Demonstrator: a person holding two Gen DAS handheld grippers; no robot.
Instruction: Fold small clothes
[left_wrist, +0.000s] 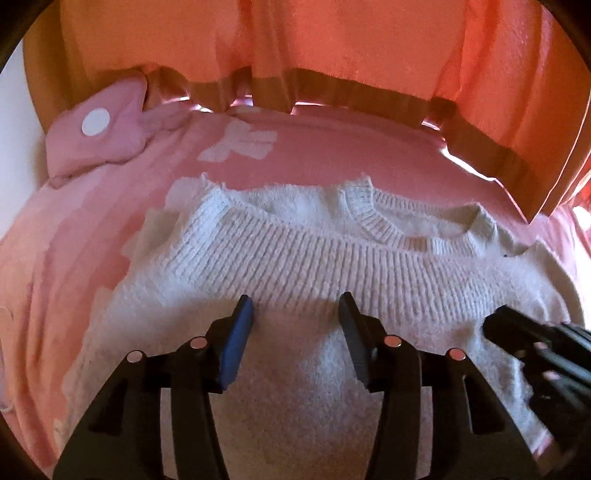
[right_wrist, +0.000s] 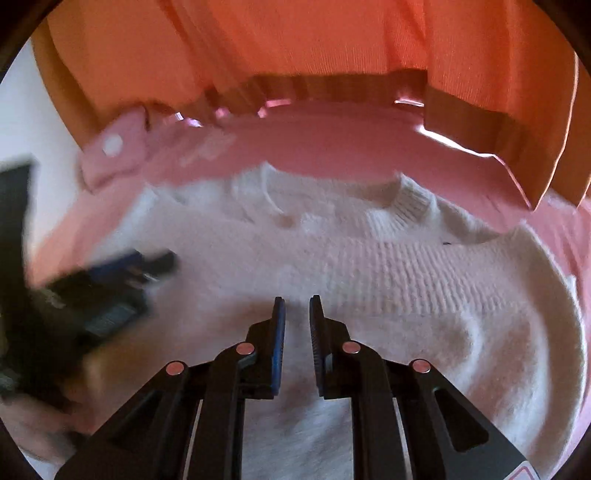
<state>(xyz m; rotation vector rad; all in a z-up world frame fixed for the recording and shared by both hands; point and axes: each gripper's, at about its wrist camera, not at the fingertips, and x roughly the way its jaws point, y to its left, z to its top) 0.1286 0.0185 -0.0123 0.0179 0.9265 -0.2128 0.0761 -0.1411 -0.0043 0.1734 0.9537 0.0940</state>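
Black left hand-held gripper (left_wrist: 295, 308), blue-padded jaws spread, empty, over fuzzy white ribbed-knit sweater (left_wrist: 314, 266) lying flat mid pink bed cover (left_wrist: 74, 240); right hand-held gripper (right_wrist: 297, 308) narrowly parted, pinching nothing.

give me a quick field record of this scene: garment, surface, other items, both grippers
garment: white knit sweater, lying flat, ribbed collar at the far side
surface: pink bedspread with white shapes
other items: pink pillow with a white dot, far left; orange curtain behind
left gripper: open over the sweater, nothing between its pads
right gripper: narrow gap, no cloth between its pads, above the sweater
fold: not visibly started
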